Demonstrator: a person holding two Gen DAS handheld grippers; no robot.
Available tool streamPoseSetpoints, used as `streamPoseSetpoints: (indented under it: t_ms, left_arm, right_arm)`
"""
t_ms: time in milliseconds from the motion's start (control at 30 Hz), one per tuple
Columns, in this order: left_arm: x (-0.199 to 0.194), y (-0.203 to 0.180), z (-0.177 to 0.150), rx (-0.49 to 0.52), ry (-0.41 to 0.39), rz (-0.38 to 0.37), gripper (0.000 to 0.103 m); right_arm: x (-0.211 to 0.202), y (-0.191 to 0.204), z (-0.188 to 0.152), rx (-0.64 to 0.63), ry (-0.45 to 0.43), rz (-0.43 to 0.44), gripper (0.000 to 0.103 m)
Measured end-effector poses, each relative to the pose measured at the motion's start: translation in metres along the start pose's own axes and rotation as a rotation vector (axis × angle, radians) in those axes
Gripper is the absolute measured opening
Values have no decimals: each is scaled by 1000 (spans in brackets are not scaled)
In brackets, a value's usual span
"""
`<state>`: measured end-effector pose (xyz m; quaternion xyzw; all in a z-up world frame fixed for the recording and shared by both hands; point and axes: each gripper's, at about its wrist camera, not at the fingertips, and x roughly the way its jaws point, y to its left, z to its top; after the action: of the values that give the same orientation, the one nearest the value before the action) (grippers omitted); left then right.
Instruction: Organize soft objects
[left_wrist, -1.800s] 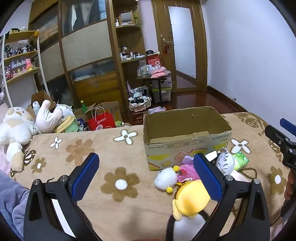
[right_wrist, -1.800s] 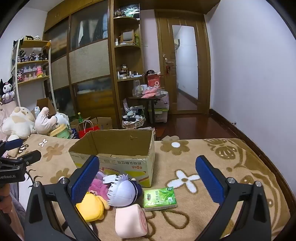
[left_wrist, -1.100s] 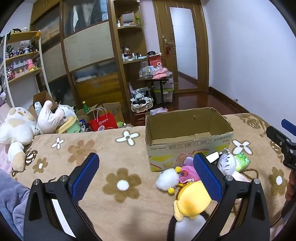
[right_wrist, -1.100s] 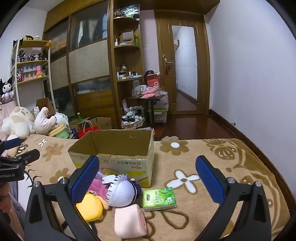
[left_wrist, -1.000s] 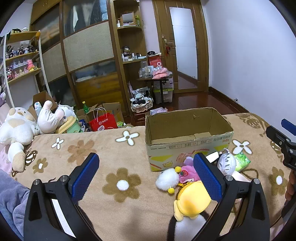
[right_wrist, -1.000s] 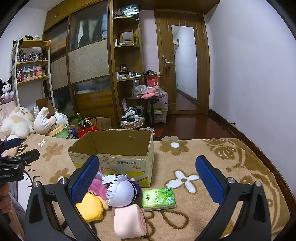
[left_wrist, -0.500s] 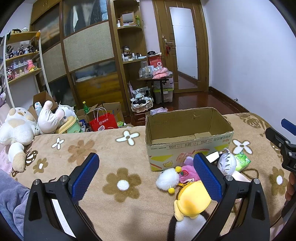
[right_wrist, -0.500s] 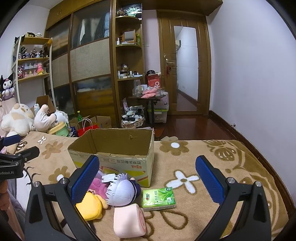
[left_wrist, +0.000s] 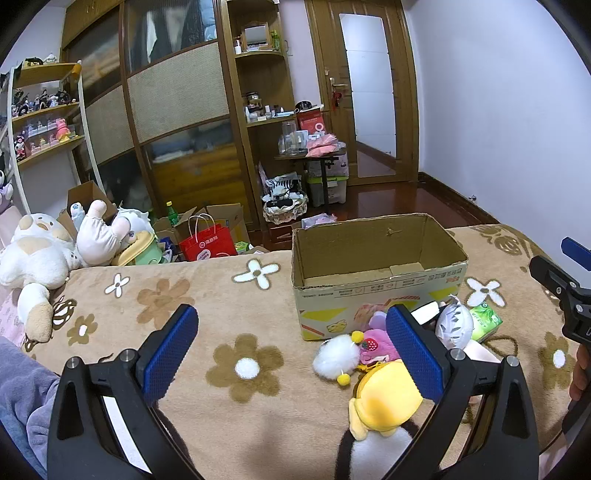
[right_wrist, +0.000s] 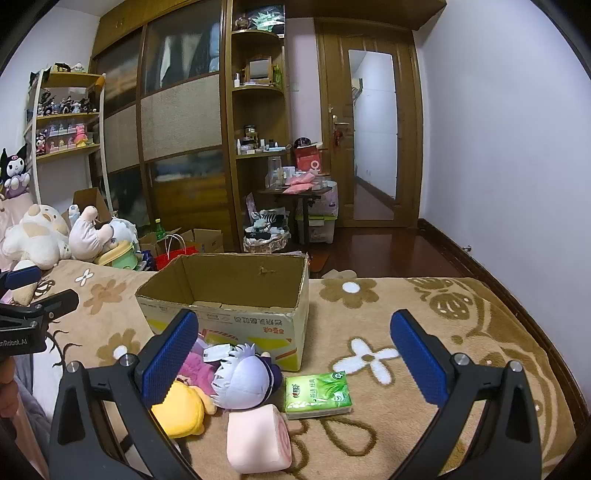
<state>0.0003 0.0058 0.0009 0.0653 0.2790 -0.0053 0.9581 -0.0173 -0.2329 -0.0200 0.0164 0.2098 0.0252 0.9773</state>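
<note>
I hold my left gripper (left_wrist: 291, 350) and right gripper (right_wrist: 293, 354) spread wide, empty, above the floral beige blanket (right_wrist: 424, 314); the open brown cardboard box (right_wrist: 236, 291) sits at twelve o'clock, soft plush toys (right_wrist: 240, 376) piled at its near side.

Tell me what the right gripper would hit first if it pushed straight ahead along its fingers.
The right gripper is open and aimed at the right end of the cardboard box, so that corner probably comes first. The purple-haired plush and green tissue pack lie lower and nearer; depth is unclear.
</note>
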Motion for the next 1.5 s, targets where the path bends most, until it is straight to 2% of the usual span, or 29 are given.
streamPoseSetpoints:
  t_ms: [1500]
  left_arm:
    - [1,-1,0,3,3,1,101]
  right_arm:
    - [2,10,-5,-13,8,0,103]
